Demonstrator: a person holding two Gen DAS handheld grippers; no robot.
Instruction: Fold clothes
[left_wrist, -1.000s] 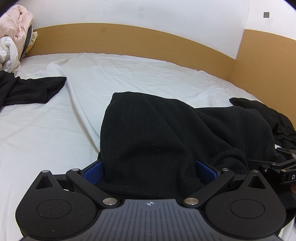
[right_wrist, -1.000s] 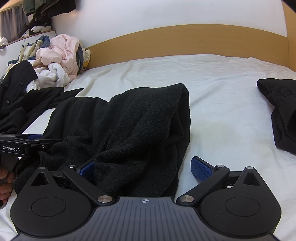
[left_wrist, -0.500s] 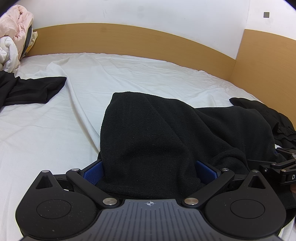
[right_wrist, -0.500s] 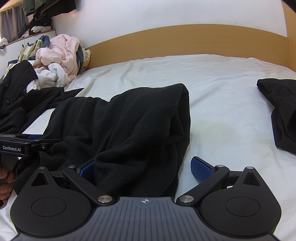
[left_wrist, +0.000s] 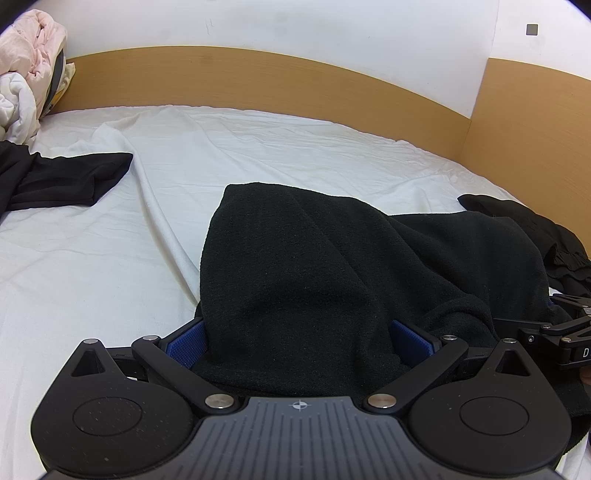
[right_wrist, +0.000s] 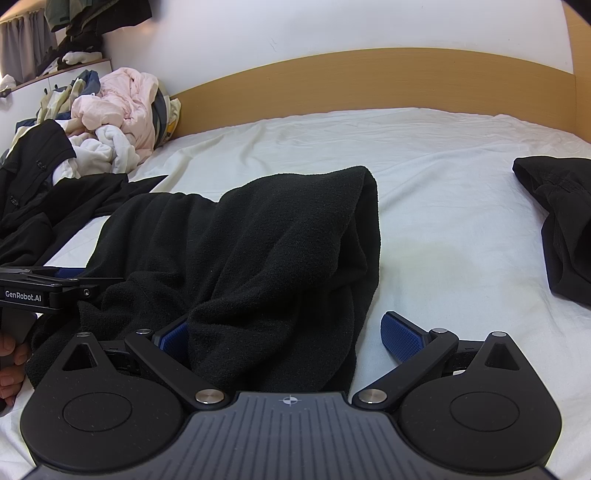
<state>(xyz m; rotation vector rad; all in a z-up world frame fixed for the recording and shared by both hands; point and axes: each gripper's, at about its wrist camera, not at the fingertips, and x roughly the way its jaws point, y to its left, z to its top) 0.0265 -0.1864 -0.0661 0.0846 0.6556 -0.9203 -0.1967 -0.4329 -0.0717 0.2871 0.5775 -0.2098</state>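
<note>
A black fleece garment (left_wrist: 314, 258) lies bunched on the white bed sheet (left_wrist: 258, 155). In the left wrist view its near edge fills the gap between the blue pads (left_wrist: 183, 345) of my left gripper (left_wrist: 297, 343), whose fingers stand wide apart. In the right wrist view the same fleece (right_wrist: 258, 229) drapes over the left pad of my right gripper (right_wrist: 284, 339). Its right pad (right_wrist: 402, 338) is bare above the sheet, and the fingers are spread wide. Each gripper sits at the garment's near edge, side by side.
A wooden headboard (left_wrist: 258, 81) bounds the far side. Another dark garment (right_wrist: 561, 221) lies at the right, and black clothes (left_wrist: 62, 177) lie at the left. A pink and white clothes pile (right_wrist: 118, 107) sits in the far left corner. A hand (right_wrist: 9, 365) holds the left gripper's handle.
</note>
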